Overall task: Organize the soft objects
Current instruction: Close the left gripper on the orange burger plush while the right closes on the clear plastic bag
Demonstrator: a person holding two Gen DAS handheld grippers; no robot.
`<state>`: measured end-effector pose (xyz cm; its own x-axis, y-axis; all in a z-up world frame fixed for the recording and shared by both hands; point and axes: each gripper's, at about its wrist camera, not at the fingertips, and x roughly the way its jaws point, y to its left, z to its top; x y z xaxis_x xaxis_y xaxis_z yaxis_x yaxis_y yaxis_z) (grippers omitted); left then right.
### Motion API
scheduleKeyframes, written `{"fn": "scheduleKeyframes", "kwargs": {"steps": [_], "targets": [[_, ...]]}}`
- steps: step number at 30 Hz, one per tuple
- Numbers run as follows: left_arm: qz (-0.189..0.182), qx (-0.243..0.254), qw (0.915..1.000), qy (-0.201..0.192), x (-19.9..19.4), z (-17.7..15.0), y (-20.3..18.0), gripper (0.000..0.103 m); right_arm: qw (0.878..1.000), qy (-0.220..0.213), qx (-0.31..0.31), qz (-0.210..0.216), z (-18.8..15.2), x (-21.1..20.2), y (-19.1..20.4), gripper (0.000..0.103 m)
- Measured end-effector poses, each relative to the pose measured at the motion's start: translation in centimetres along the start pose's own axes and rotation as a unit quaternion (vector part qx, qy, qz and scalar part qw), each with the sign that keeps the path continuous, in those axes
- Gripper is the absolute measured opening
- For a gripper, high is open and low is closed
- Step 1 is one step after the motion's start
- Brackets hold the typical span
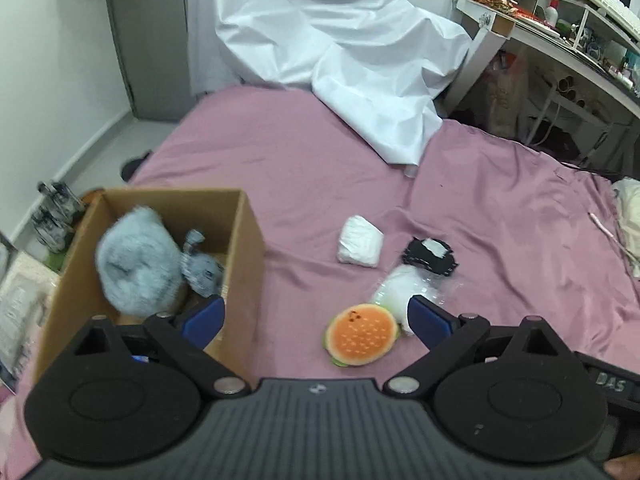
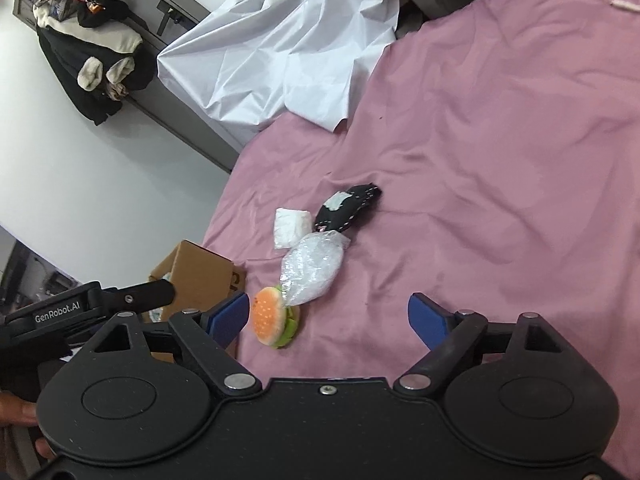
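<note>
1. Left gripper [image 1: 316, 318]: jaws spread wide, nothing between the blue pads. Left pad hangs over the near corner of the cardboard box [image 1: 248, 248]; right pad sits just beside the burger plush [image 1: 362, 335], overlapping the edge of the plastic-wrapped white bundle [image 1: 400, 286]. Contact cannot be told.
2. Right gripper [image 2: 328, 316]: jaws open, empty. Burger plush [image 2: 272, 316] lies just inside the left pad, tilted on edge; touching or not, cannot tell.
3. The left tool's black body shows at the left edge of the right wrist view, over the box [image 2: 200, 272].
4. Box stands open on the pink bedsheet [image 1: 320, 168], at the bed's left side. Inside: a fluffy grey plush [image 1: 138, 268] and a smaller grey patterned soft item [image 1: 200, 266] against it, both blurred.
5. Plastic-wrapped bundle [image 2: 314, 266] lies touching the burger plush, on its far side.
6. Beyond that, a folded white pack [image 1: 360, 247] and a black item with a white label [image 1: 430, 258], near each other on the sheet.
7. Farthest: a crumpled white sheet [image 1: 360, 60] heaped at the bed's far edge.
</note>
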<state>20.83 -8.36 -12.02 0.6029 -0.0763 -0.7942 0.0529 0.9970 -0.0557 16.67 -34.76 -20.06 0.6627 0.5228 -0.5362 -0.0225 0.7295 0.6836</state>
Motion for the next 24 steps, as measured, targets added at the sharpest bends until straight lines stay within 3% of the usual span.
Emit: {"fn": "scheduleKeyframes", "kwargs": {"steps": [8,14,24], "targets": [[-0.050,0.016,0.9978,0.042,2.9,-1.1,-1.4,0.084,0.999,0.016,0.015,0.029,0.6,2.1,-0.4,0.073],[-0.047,0.013,0.9967,0.065,5.2,-1.6,-1.2,0.072,0.998,0.021,0.027,0.044,1.2,3.6,-0.8,0.071],[-0.058,0.005,0.9938,0.095,8.3,-1.9,-0.9,0.071,0.996,0.032,0.054,0.070,1.5,5.3,-2.2,0.071]]}}
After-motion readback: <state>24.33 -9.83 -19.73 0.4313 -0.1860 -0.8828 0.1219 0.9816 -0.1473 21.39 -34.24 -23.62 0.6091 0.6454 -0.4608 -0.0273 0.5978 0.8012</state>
